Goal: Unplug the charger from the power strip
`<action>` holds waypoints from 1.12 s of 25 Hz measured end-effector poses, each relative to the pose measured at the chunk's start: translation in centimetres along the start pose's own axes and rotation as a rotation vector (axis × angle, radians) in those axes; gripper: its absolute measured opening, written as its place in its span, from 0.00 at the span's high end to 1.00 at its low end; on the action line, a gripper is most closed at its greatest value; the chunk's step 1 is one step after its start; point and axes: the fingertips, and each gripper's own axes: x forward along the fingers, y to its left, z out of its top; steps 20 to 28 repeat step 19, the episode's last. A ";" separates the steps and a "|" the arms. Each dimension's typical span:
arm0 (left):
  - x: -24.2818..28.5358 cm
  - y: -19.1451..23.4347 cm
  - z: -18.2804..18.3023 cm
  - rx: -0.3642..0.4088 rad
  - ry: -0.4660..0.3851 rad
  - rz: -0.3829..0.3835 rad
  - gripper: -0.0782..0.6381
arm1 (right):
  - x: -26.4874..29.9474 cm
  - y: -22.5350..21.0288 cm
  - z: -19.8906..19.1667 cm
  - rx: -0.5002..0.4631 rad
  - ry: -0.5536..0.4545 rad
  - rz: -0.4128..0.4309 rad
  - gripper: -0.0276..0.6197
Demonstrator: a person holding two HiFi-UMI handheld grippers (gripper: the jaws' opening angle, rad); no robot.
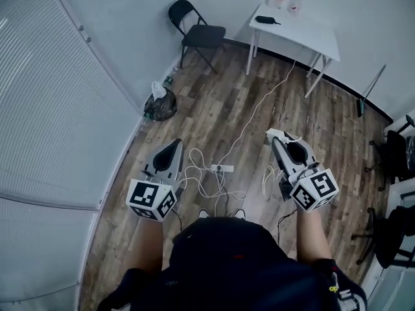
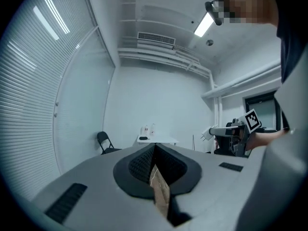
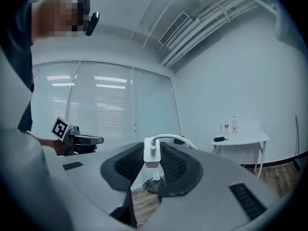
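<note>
A white charger (image 3: pixel 152 155) sits clamped between the pads of my right gripper (image 3: pixel 152 159), and its white cable (image 3: pixel 179 138) arcs away to the right. In the head view the right gripper (image 1: pixel 275 138) is held high above the floor with the charger (image 1: pixel 272 135) at its tip. The white power strip (image 1: pixel 222 168) lies on the wood floor below, between the two grippers, among loops of white cable. My left gripper (image 1: pixel 175 144) is raised to the same height. Its jaws are shut with nothing in them (image 2: pixel 155 149).
A white table (image 1: pixel 324 37) with bottles stands at the back, with a black folding chair (image 1: pixel 198 34) to its left. A black bag (image 1: pixel 160 105) lies by the glass wall with blinds. Office chairs (image 1: pixel 395 154) stand at the right. A long white cable (image 1: pixel 259 105) runs across the floor.
</note>
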 end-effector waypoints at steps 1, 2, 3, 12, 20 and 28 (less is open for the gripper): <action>-0.2 -0.1 0.1 -0.002 0.002 -0.001 0.86 | 0.0 0.3 0.4 0.000 -0.003 0.002 0.79; -0.5 -0.3 0.2 0.002 0.008 -0.004 0.86 | 0.0 0.5 0.6 -0.001 -0.003 0.003 0.79; -0.8 -0.4 0.2 0.009 0.014 -0.008 0.86 | -0.1 0.8 0.9 -0.003 -0.002 0.002 0.79; -1.8 -0.5 1.4 0.021 0.004 -0.028 0.86 | -0.4 2.5 1.9 -0.017 -0.027 -0.013 0.79; -1.5 -0.9 1.0 0.004 0.009 -0.051 0.86 | -0.4 2.9 1.8 -0.038 -0.021 -0.012 0.79; -1.5 -0.9 1.0 0.004 0.009 -0.051 0.86 | -0.4 2.9 1.8 -0.038 -0.021 -0.012 0.79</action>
